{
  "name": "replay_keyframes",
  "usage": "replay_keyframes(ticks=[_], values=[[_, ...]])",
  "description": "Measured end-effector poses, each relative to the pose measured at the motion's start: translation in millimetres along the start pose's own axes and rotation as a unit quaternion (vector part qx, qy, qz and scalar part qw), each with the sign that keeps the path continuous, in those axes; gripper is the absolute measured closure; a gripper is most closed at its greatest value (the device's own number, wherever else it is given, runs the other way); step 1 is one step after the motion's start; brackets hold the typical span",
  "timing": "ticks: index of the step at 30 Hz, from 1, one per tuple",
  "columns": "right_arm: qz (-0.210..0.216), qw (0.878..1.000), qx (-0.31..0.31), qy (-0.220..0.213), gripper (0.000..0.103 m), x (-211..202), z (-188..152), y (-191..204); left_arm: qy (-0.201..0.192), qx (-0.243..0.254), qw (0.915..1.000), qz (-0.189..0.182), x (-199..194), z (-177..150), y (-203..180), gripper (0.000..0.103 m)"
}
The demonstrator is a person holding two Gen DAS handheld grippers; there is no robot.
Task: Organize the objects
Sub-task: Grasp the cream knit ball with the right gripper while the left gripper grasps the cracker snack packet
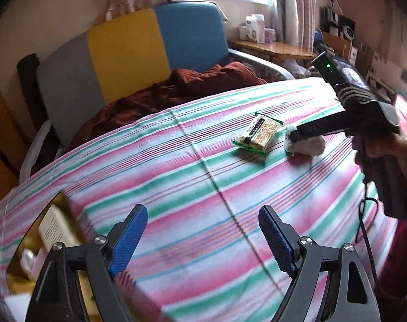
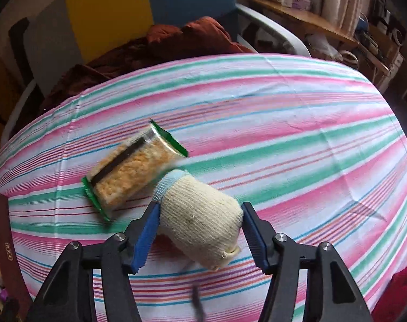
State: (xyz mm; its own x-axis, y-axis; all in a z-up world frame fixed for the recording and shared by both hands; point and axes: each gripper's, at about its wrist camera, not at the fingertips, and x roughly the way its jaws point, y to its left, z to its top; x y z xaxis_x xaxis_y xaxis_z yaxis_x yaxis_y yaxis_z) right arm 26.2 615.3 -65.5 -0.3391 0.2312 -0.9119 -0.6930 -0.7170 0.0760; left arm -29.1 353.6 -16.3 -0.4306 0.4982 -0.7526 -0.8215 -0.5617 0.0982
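Observation:
A rolled cream knitted sock [image 2: 203, 225] with a pale blue cuff lies on the striped cloth [image 2: 284, 123]. My right gripper [image 2: 200, 209] is shut on it, a blue pad touching each side. Just to its left lies a clear snack packet [image 2: 133, 171] with green ends. In the left wrist view the same packet [image 1: 258, 134] and sock [image 1: 312, 145] sit far right, with the right gripper [image 1: 292, 136] and a person's hand on the sock. My left gripper [image 1: 203, 212] hangs open over the bare cloth, nothing between its fingers.
An open brown and gold box [image 1: 55, 228] with things inside sits at the cloth's left edge; its rim [image 2: 2, 228] shows in the right wrist view. A dark red blanket [image 1: 176, 91] and a grey, yellow and blue headboard [image 1: 122, 51] lie beyond. A wooden shelf [image 1: 270, 47] stands far right.

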Motion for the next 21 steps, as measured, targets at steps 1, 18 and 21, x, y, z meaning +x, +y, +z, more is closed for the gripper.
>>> replay_keyframes(ticks=[1, 18, 21], values=[[0.003, 1.000, 0.003, 0.002, 0.041, 1, 1, -2, 0.002, 0.005, 1.0000, -0.001, 6, 4, -3, 0.018], [0.011, 0.999, 0.022, 0.027, 0.041, 2, 4, -17, 0.043, 0.054, 0.9968, -0.040, 98, 53, -19, 0.018], [0.003, 0.999, 0.035, 0.027, 0.041, 0, 3, -22, 0.038, 0.069, 0.9960, -0.043, 105, 58, -19, 0.018]])
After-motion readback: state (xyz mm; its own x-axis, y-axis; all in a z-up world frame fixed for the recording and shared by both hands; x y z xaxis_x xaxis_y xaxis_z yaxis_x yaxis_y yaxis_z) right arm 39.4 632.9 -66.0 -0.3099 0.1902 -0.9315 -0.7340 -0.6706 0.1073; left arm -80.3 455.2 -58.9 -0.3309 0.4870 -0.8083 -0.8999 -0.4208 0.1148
